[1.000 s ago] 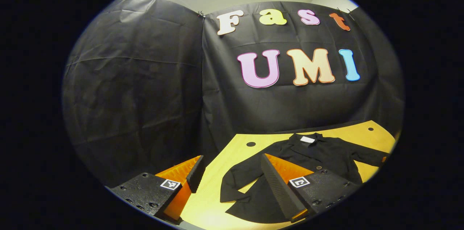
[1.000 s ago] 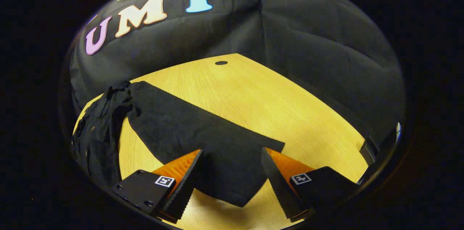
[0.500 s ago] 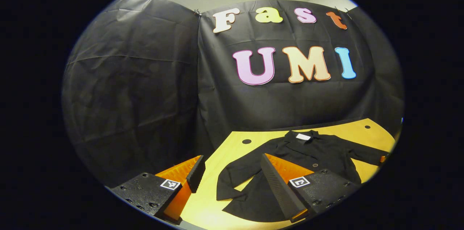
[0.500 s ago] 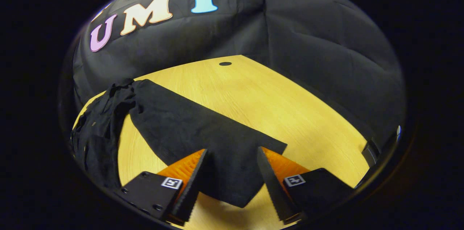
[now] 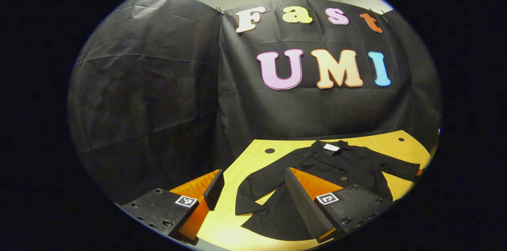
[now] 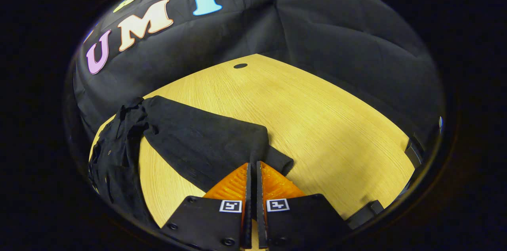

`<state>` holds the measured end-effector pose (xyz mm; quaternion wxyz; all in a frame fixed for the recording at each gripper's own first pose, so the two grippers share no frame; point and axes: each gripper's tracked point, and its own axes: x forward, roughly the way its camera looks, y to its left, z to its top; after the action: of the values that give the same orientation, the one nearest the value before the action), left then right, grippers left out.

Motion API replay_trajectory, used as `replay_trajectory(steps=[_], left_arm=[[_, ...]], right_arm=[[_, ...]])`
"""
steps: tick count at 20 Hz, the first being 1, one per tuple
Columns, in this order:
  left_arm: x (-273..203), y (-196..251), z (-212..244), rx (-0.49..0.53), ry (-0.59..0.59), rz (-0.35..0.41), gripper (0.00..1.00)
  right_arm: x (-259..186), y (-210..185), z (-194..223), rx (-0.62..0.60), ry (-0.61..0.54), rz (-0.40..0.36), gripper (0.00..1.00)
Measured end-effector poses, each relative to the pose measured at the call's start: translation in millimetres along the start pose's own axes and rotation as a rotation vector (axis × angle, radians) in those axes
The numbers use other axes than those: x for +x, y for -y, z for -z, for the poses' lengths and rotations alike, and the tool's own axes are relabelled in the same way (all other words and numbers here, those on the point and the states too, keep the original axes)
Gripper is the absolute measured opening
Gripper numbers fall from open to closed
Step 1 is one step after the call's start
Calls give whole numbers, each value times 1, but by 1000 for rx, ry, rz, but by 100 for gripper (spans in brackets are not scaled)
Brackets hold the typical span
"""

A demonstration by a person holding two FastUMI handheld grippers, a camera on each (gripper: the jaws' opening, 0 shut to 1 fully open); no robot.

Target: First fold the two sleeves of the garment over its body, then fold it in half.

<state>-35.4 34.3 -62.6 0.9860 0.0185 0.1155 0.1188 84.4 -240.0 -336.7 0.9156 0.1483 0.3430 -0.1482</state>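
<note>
We see the black garment [image 5: 336,168] flat on the wood table [image 6: 317,116], collar toward the back wall, long axis front-to-back, sleeves out to each side. Right gripper [image 6: 252,170] is pinched tight on the right sleeve [image 6: 206,144] cuff. Left gripper [image 5: 253,183] is wide apart w/ nothing held, near the left sleeve [image 5: 257,191].

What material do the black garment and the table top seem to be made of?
Garment: looks like soft matte woven cloth, since it wrinkles and bunches where the right tongs pinch its sleeve. Table: pale wood or wood-look laminate, with fine grain lines and a smooth, slightly shiny finish.
</note>
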Motion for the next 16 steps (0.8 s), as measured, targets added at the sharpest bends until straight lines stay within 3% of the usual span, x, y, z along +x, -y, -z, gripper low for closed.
replay_trajectory(steps=[4,16], left_arm=[[-3,0,1,1,1,-9,93],[-13,4,11,-27,-24,-27,93]], right_arm=[[0,-2,1,-37,-8,-1,3],[-3,-10,-11,-53,-74,-13,0]])
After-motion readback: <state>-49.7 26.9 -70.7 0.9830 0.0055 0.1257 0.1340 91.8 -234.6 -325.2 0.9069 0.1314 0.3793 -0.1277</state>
